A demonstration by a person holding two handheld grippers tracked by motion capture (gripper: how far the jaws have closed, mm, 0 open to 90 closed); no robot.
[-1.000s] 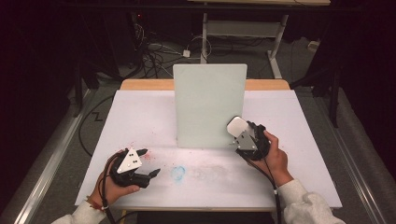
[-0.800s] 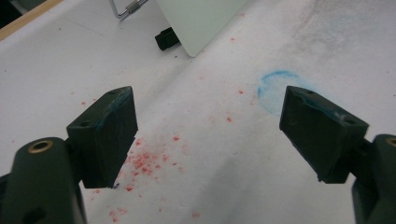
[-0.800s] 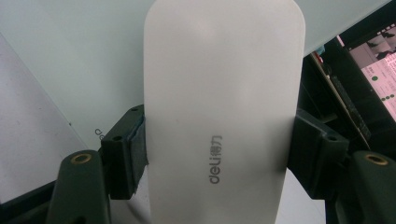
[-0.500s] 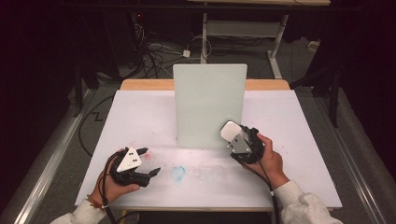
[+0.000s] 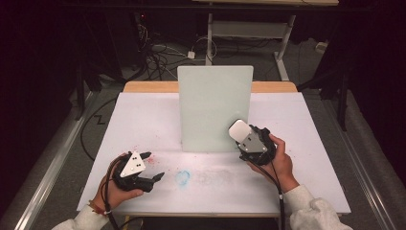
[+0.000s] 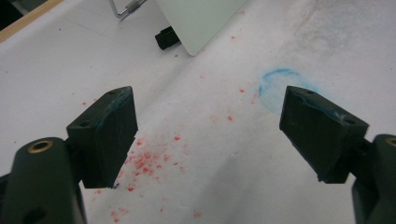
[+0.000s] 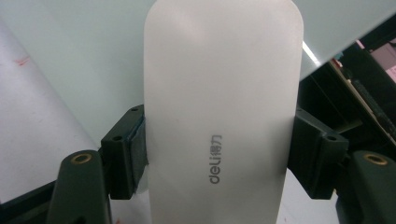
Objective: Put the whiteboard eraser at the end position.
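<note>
A pale upright board [image 5: 214, 108] stands mid-table on a white sheet [image 5: 143, 120]. My right gripper [image 5: 241, 136] is shut on a white oblong eraser [image 5: 238, 130] held against the board's lower right corner. In the right gripper view the eraser [image 7: 219, 107], marked "deli", sits clamped between both jaws of the gripper [image 7: 217, 154], with the board [image 7: 84, 56] right behind it. My left gripper [image 5: 153, 166] rests open at the front left. In the left gripper view nothing sits between the wide-apart jaws of that gripper [image 6: 208, 126]. They hang over red specks [image 6: 149, 161], with a blue smudge [image 6: 280, 86] beside them.
The board's black foot [image 6: 164, 38] and a wire bracket [image 6: 126, 7] sit at its base. A faint grey smear [image 5: 215, 175] runs right of the blue smudge [image 5: 182, 177]. Cables [image 5: 163, 52] and a metal frame [image 5: 282, 43] lie beyond the table's wooden far edge [image 5: 148, 87].
My right gripper has shifted the eraser slightly left and down across the board's lower right part. The left gripper has stayed put and open.
</note>
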